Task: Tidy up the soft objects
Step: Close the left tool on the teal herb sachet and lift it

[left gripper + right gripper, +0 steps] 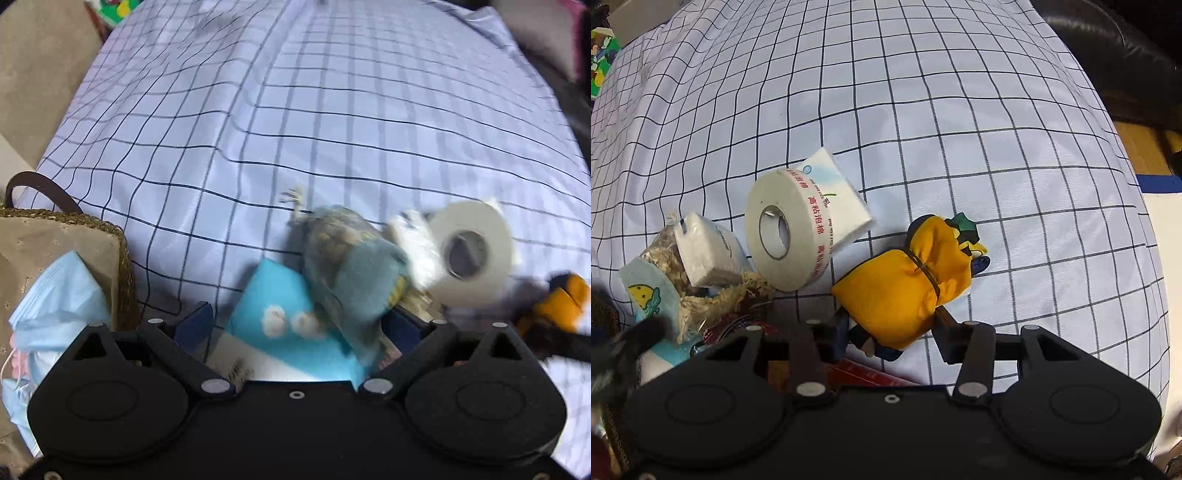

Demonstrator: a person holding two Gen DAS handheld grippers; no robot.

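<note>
The right gripper has its jaws clenched on the yellow stuffed toy, which lies on the checked cloth just right of the tape roll. The left gripper has jaws spread around a blue packet and a plastic bag; contact cannot be judged through the blur. Left of the tape roll, a woven basket holds face masks.

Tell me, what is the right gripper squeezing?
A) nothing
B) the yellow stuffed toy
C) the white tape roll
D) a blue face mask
B: in the right wrist view, the right gripper has its two fingers pressed against either side of the yellow stuffed toy.
</note>
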